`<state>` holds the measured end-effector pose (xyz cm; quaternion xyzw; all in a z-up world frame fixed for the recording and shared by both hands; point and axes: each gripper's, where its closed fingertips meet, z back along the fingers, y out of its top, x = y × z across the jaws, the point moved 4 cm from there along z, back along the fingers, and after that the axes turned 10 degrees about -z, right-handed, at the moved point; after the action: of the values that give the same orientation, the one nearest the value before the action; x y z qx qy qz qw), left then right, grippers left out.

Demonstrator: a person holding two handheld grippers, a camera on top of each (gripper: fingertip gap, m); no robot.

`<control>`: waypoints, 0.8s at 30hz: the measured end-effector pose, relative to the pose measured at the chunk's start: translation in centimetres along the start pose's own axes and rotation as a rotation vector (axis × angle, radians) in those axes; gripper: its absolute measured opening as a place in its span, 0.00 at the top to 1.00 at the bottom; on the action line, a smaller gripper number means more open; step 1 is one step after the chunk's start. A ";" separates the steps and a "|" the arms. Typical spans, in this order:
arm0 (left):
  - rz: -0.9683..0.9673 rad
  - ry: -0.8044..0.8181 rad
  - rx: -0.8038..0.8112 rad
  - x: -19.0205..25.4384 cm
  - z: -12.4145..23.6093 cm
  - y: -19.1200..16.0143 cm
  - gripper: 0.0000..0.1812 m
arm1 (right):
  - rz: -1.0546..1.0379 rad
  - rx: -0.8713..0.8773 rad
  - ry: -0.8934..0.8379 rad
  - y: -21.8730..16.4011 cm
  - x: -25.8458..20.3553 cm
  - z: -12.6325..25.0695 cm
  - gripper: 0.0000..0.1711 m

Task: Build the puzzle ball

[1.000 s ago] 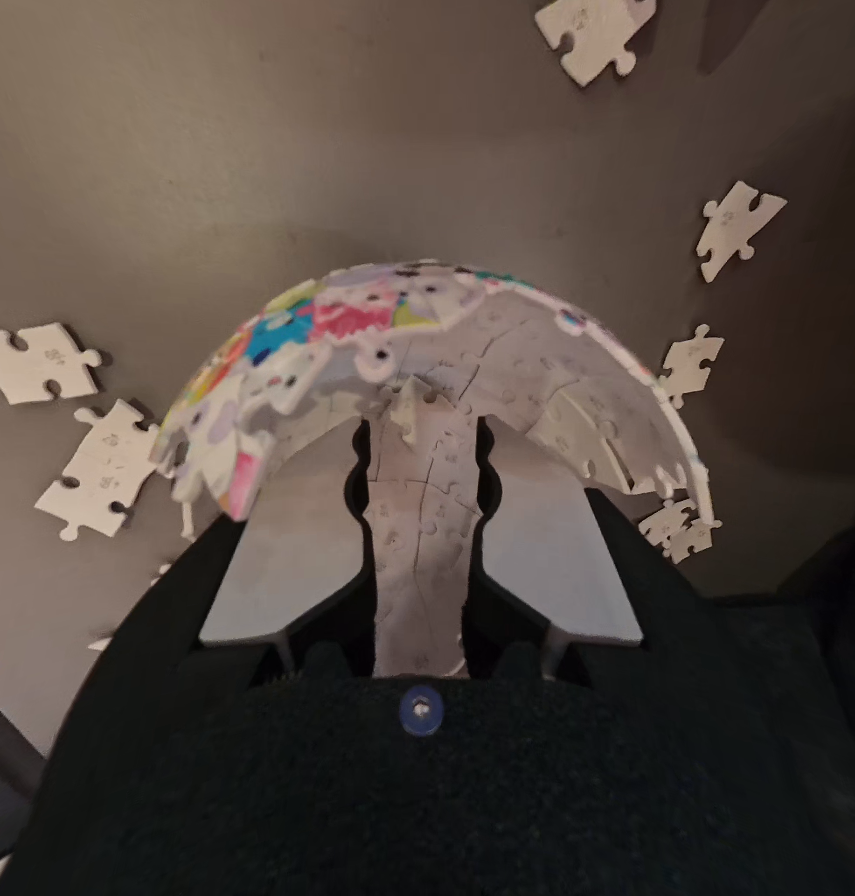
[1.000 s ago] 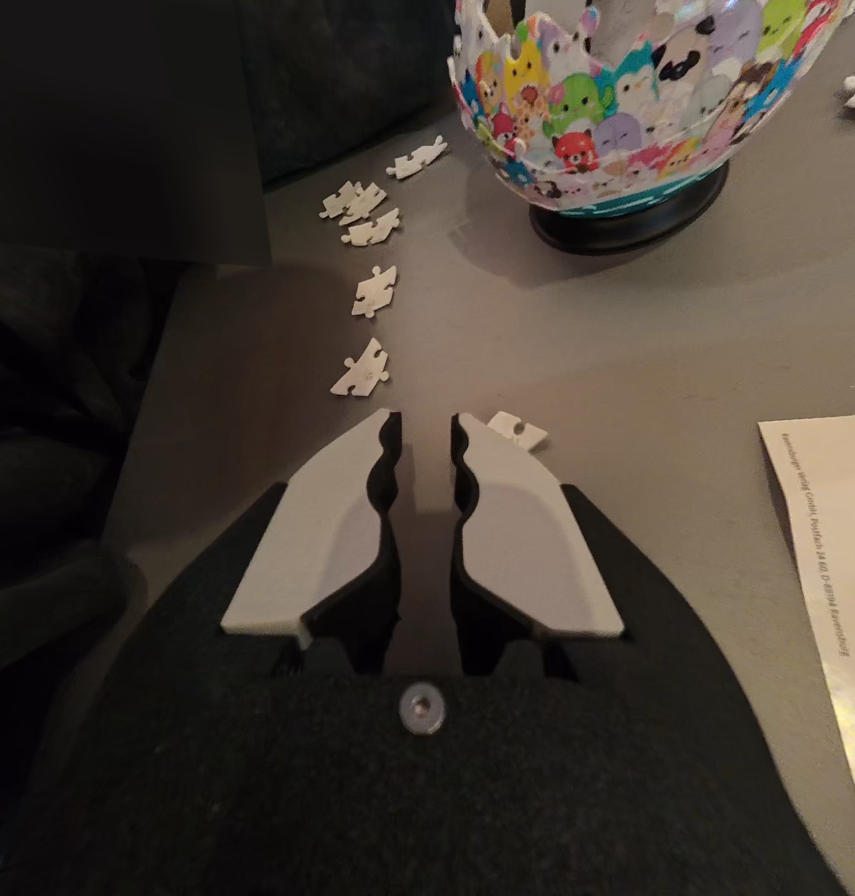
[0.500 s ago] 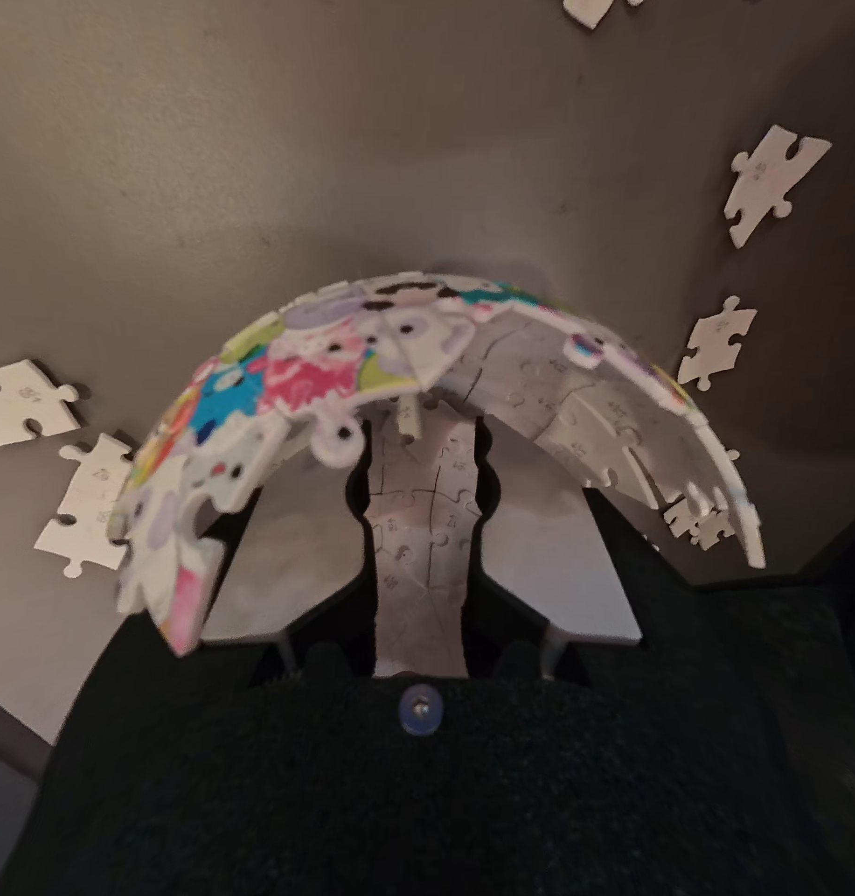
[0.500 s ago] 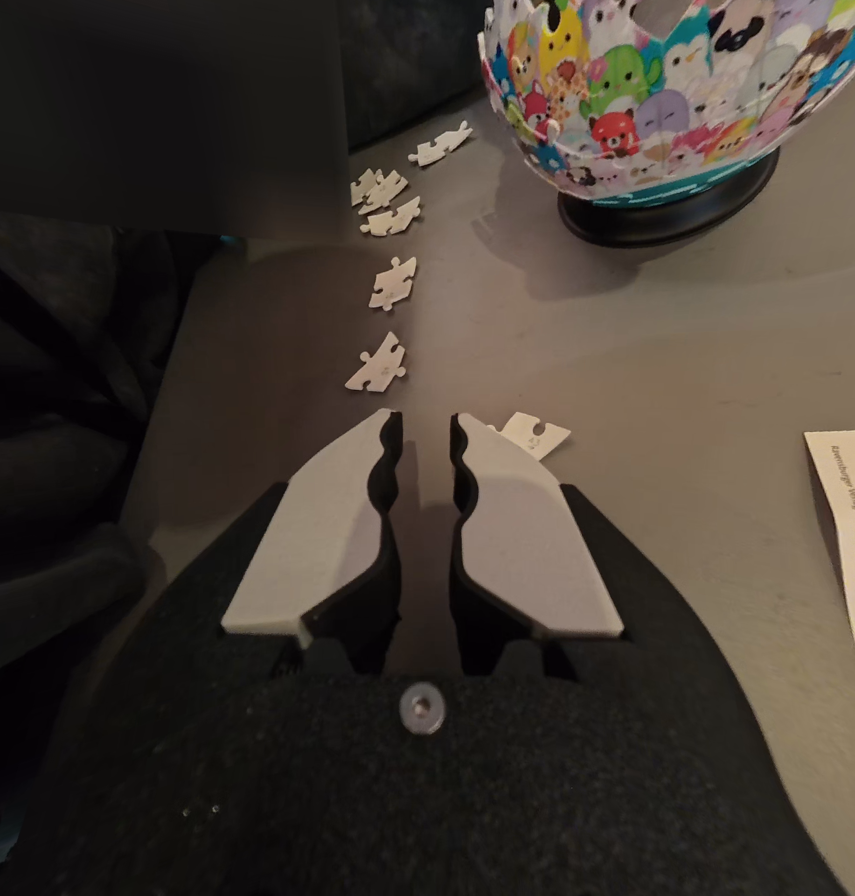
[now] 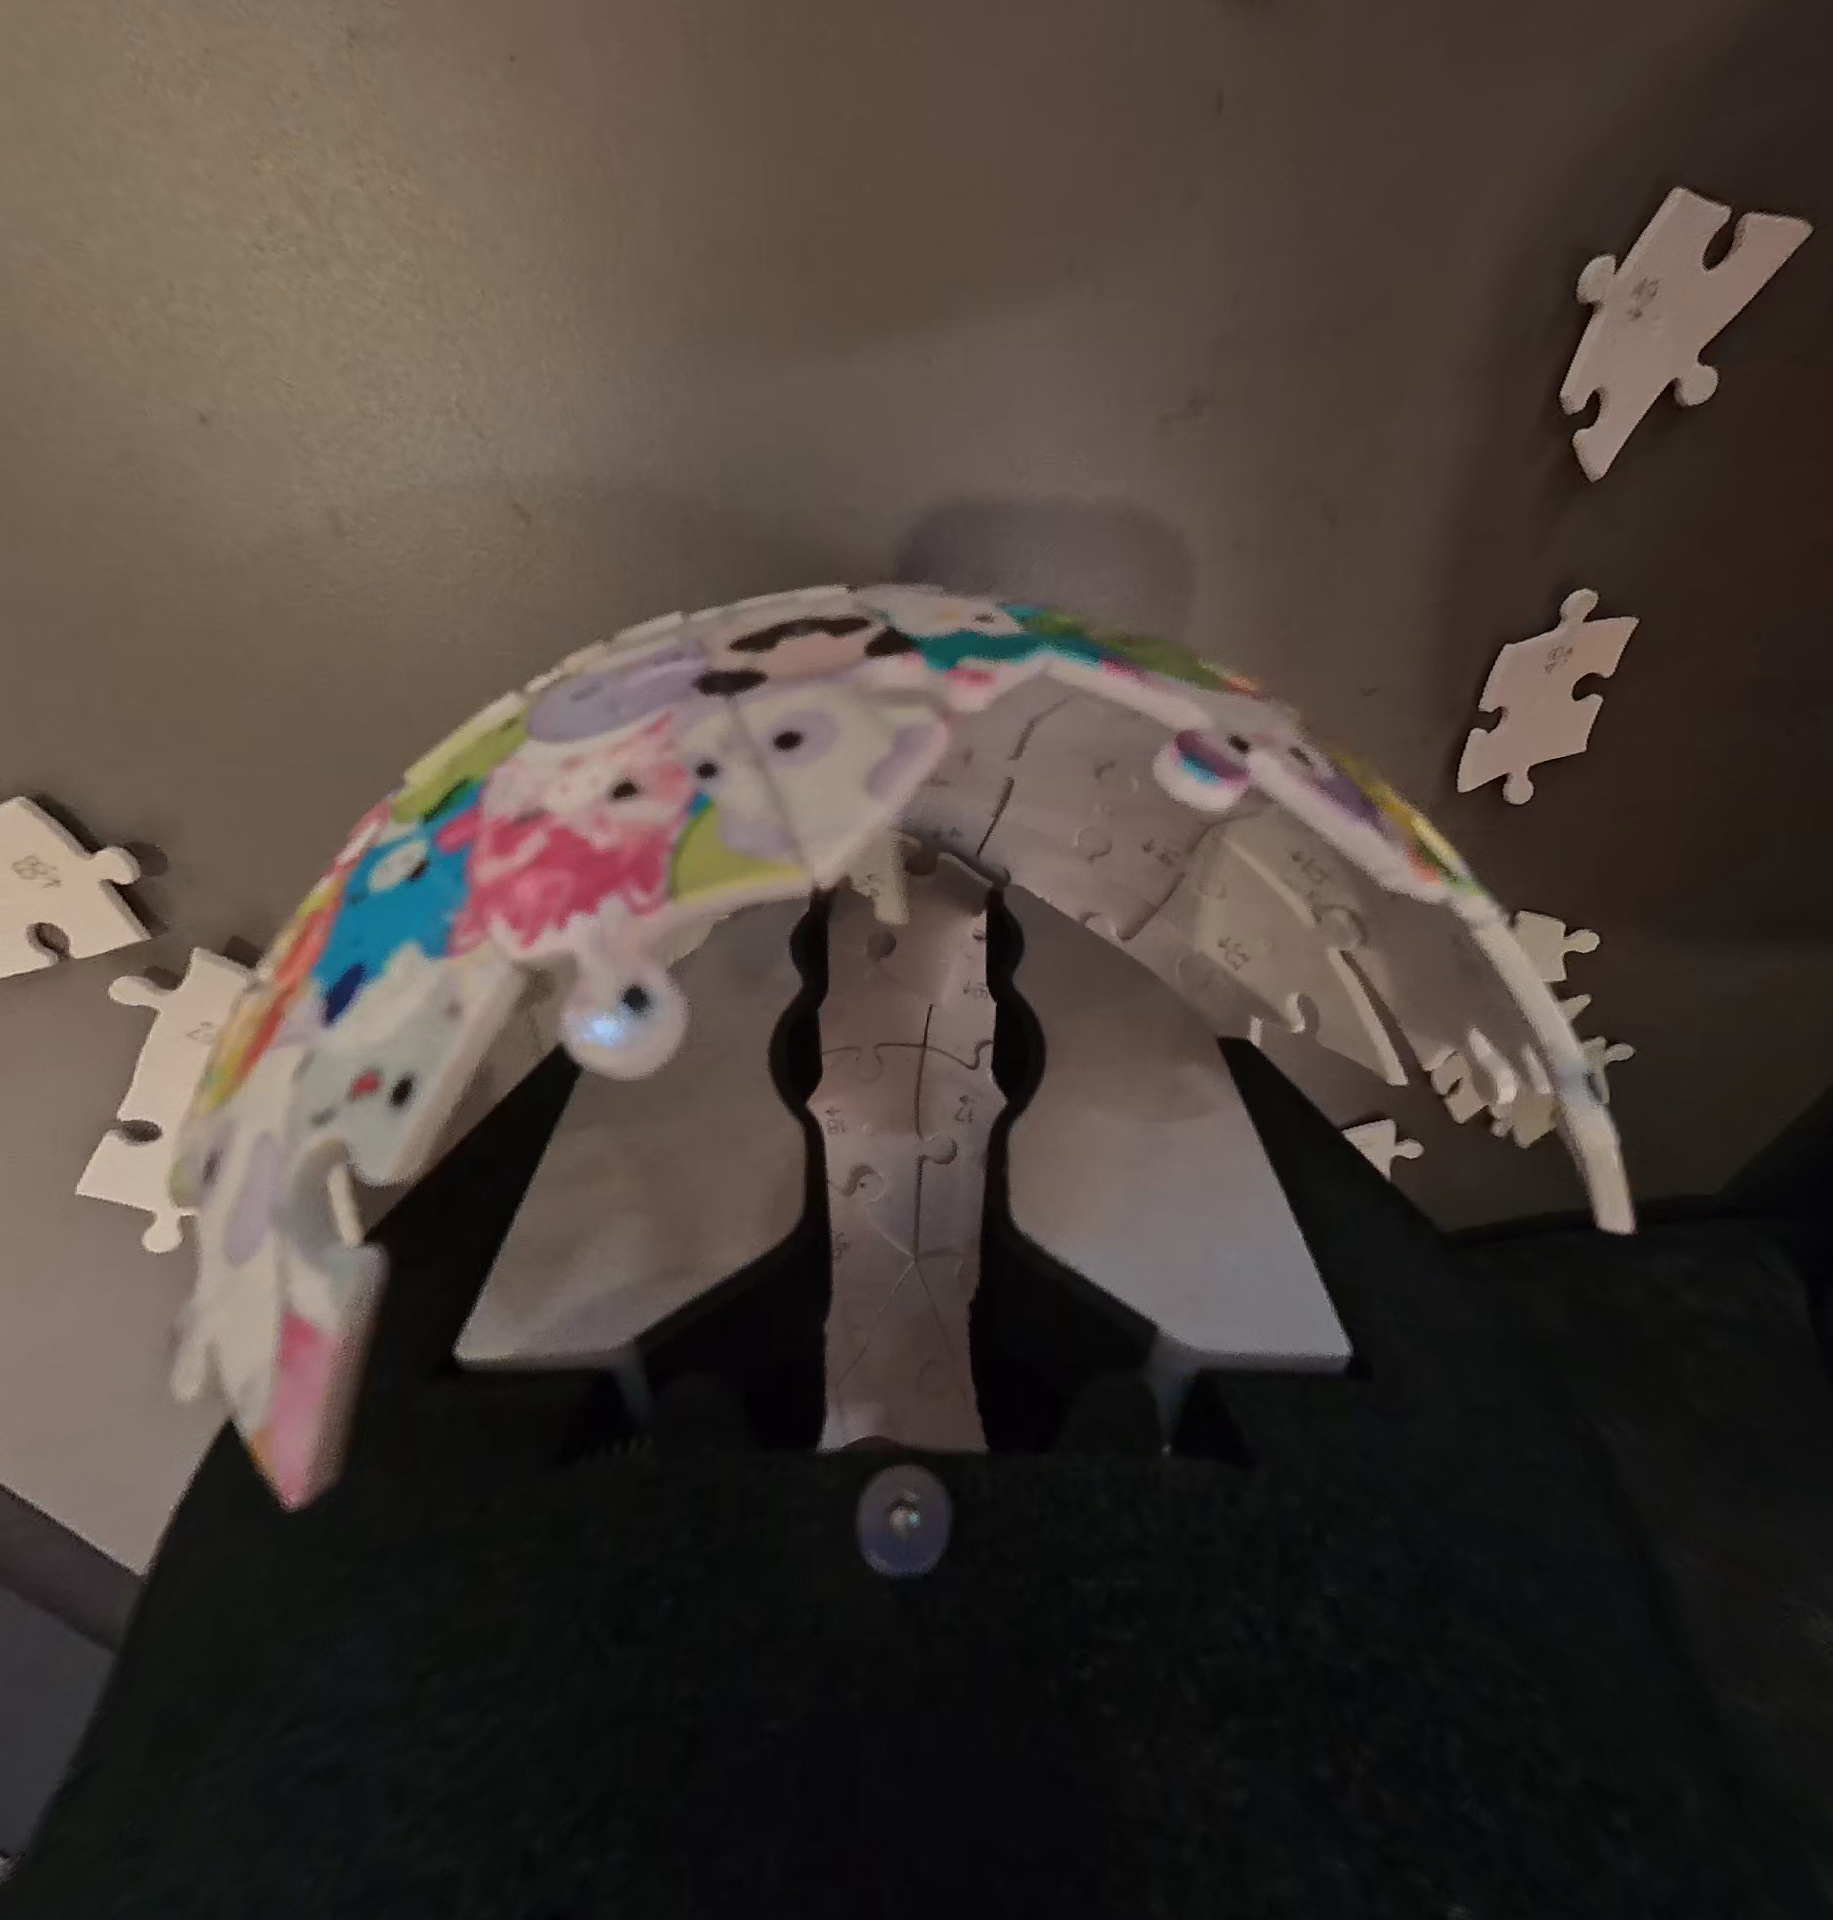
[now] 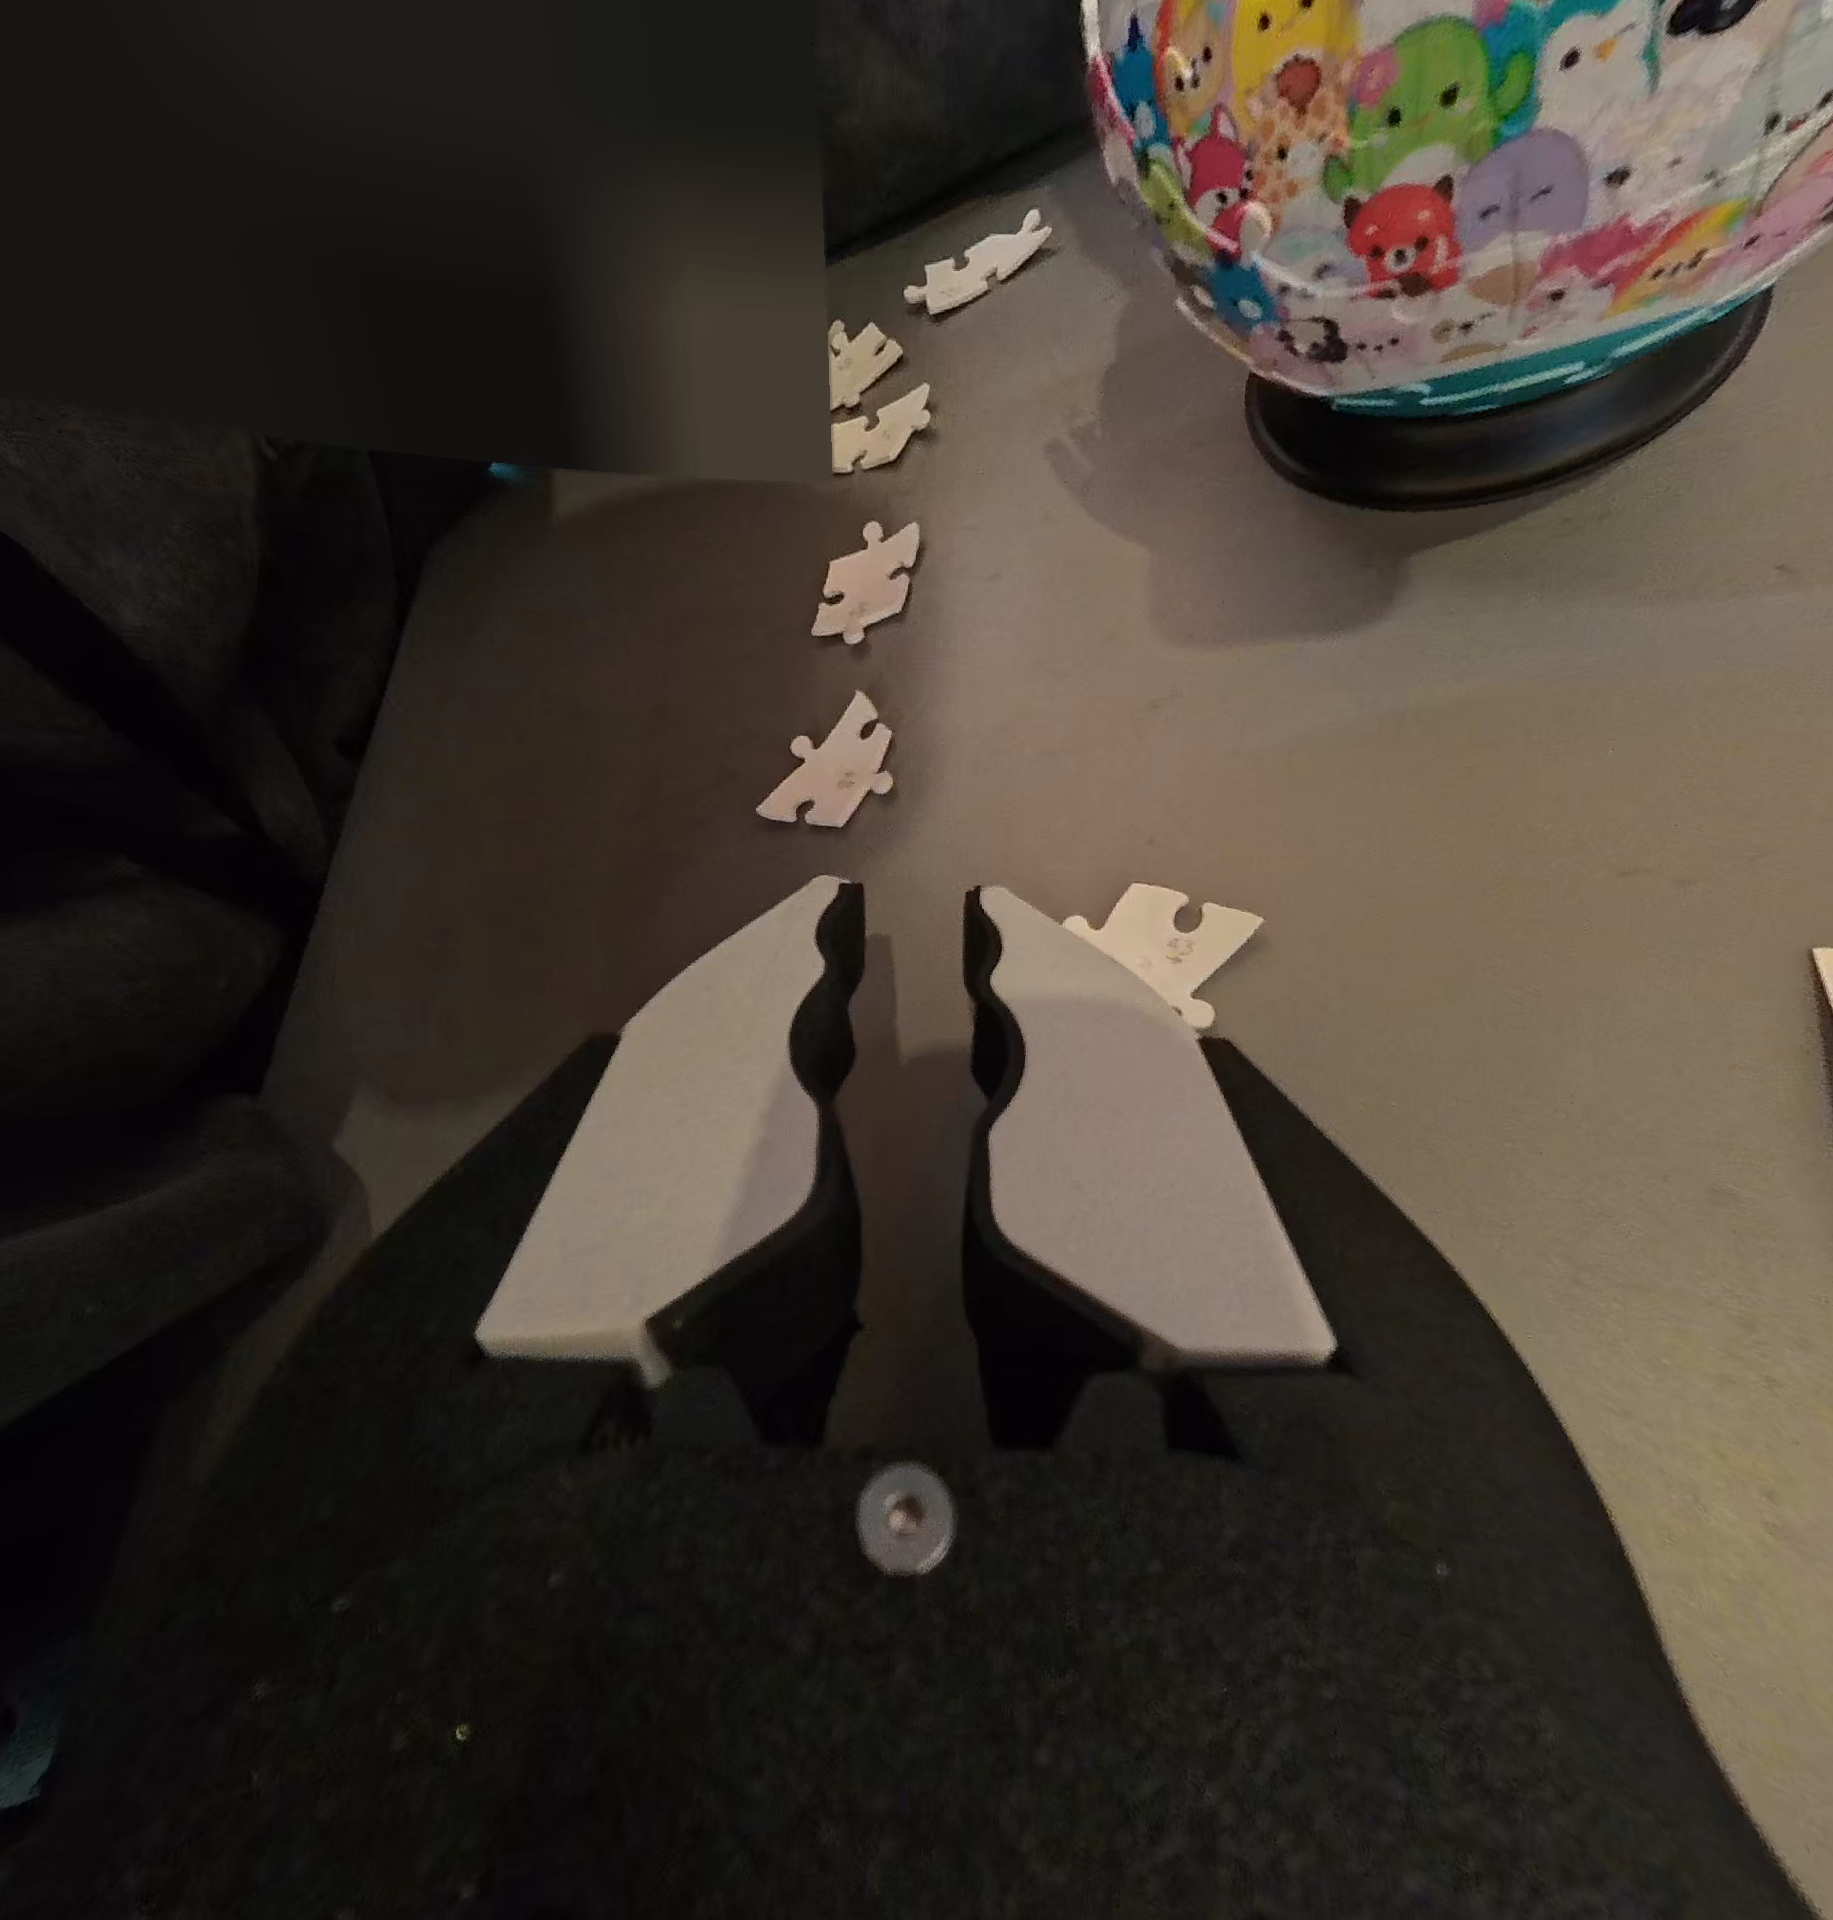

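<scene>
- The left gripper is closed on the cap, a curved dome of joined pieces held off the table; its jaws pinch the shell wall, white inside facing the camera, print facing out.
- The right gripper holds nothing; its jaws stand a little apart, low over the table.
- The ball, a printed lower shell, sits on a black stand far right in the right view.
- Loose pieces lie white side up: one just beside the right jaw, another ahead, more in a row beyond.
- Step in hand, as I judge: carrying the cap towards the ball, with loose pieces yet to fit.
- Next move calls for lining up tabs and notches, gentle pressure, the ball steadied.
</scene>
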<state>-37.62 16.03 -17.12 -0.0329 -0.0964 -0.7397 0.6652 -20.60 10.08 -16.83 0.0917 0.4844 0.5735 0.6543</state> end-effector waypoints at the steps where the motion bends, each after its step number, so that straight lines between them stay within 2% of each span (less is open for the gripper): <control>1: -0.002 0.004 0.000 0.0 0.0 0.0 0.84 | 0.000 0.001 0.000 0.0 0.0 0.0 0.90; 7: 0.019 0.042 0.023 -0.1 1.5 -0.3 0.84 | 0.012 0.043 -0.019 0.9 0.0 0.7 0.90; 15: 0.039 0.211 0.013 3.0 7.7 -0.4 0.85 | -0.025 0.211 -0.086 5.9 -0.9 3.1 0.92; 19: 0.020 0.284 -0.007 6.6 10.2 0.9 0.85 | -0.162 0.272 0.036 9.7 -3.3 3.4 0.94; 24: -0.025 0.366 -0.016 11.4 11.7 3.7 0.85 | -0.374 0.173 0.247 12.8 -5.7 0.2 0.93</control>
<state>-36.18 6.67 -3.25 0.0983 0.0316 -0.7424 0.6620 -28.20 9.50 -5.08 -0.0149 0.6165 0.4055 0.6748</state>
